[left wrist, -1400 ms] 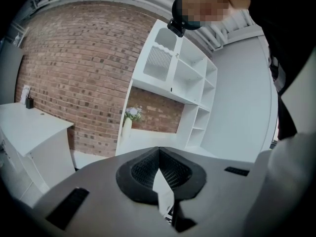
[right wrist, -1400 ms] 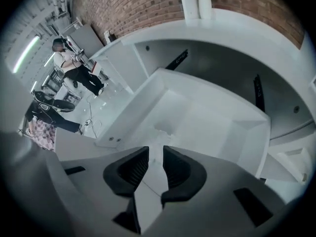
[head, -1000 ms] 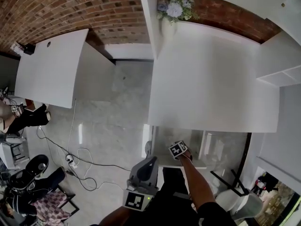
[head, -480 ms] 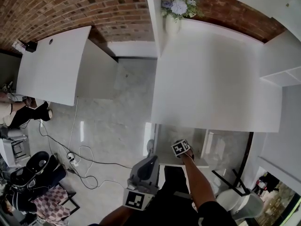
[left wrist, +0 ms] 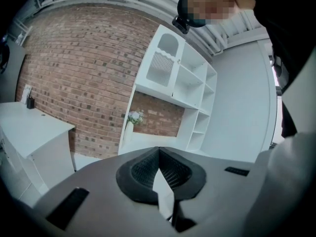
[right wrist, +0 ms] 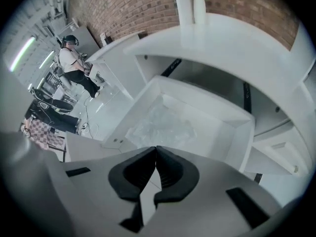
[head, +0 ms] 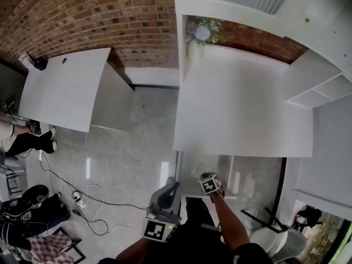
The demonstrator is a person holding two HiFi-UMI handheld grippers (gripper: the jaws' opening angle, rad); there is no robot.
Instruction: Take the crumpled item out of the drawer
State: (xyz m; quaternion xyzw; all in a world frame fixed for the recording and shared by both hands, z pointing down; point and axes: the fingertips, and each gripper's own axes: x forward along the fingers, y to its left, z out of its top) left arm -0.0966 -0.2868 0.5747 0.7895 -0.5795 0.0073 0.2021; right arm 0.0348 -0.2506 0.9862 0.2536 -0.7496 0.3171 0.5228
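Head view looks steeply down on a room. A brick wall (head: 99,21) runs from 9 to 12 o'clock, and a pale marbled floor (head: 132,142) lies at the centre. A broad white surface (head: 242,109) spreads from the centre toward 3 o'clock. A smaller white surface (head: 60,89) sits at 9 to 10 o'clock, well apart from it. White shelving (head: 316,89) stands at 2 o'clock.

Right gripper view shows a white drawer (right wrist: 242,137) standing open below the edge of the broad surface and filling the middle of the frame. A seated person (right wrist: 74,65) is far off at 10 o'clock.

The right claw (right wrist: 156,148) points steeply down over the drawer from 6 o'clock. Its jaws have just been closing and now stand pressed together. The near fold of the crumpled item (right wrist: 160,125) runs right up to their tips and looks pinched there. The rest of that item, a wad of clear, wrinkled film, is spread just beyond the tips at 12 o'clock, over the drawer's floor and inside its walls.

The left claw (left wrist: 158,149) is held close to level, facing the shelving and the brick wall. Its jaws are together with nothing between them. In the head view it sits at 6 o'clock, just left of the right claw's marker cube and clear of the drawer.

A vase of pale flowers (head: 197,37) stands upright at the far corner of the broad surface, at 12 o'clock. Loose cables (head: 93,186) trail over the floor at 8 o'clock.
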